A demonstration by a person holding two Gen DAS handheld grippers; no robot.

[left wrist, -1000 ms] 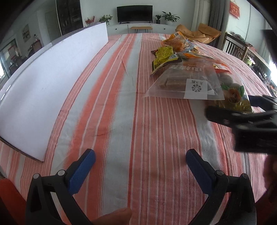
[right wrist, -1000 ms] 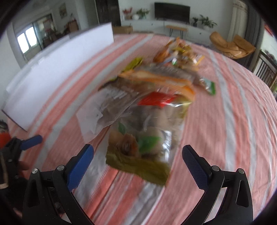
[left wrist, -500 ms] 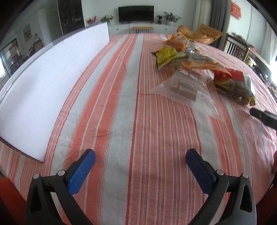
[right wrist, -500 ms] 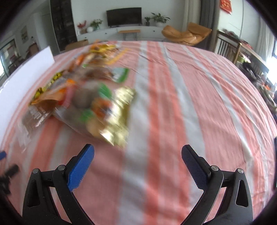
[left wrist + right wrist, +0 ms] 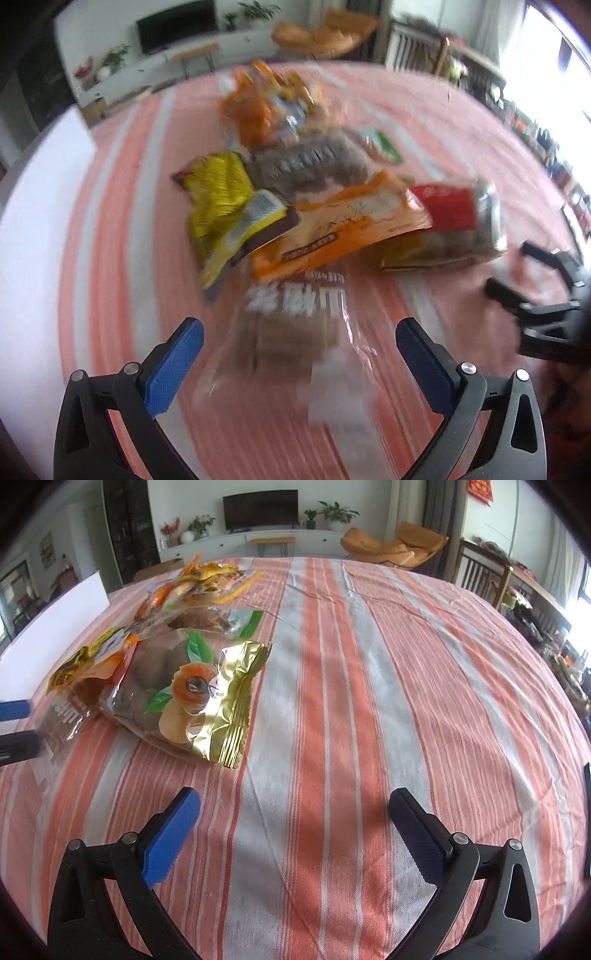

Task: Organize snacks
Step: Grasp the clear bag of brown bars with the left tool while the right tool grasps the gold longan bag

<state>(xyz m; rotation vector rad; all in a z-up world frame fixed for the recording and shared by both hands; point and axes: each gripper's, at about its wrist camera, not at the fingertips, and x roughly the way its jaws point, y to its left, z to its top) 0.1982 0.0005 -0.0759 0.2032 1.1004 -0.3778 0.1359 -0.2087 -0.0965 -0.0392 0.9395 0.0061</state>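
Observation:
Several snack bags lie in a pile on the striped tablecloth. In the blurred left wrist view a clear bag of brown biscuits [image 5: 295, 332] lies between and just ahead of the fingertips of my open, empty left gripper [image 5: 299, 354]. Behind it are a yellow bag [image 5: 221, 199], an orange bag [image 5: 343, 225] and a red-labelled bag [image 5: 458, 225]. My right gripper [image 5: 295, 830] is open and empty over bare cloth; a gold bag with fruit pictures [image 5: 199, 694] lies ahead to its left. The right gripper also shows in the left wrist view [image 5: 517, 273].
A white board [image 5: 55, 609] stands along the table's left side and also shows in the left wrist view [image 5: 33, 236]. A dark flat object [image 5: 587, 819] lies at the table's right edge. Chairs and a TV cabinet stand beyond the far edge.
My left gripper has swung right and forward onto the snack pile; the clear biscuit bag now lies between its fingers. My right gripper has steadied over bare cloth right of the gold bag.

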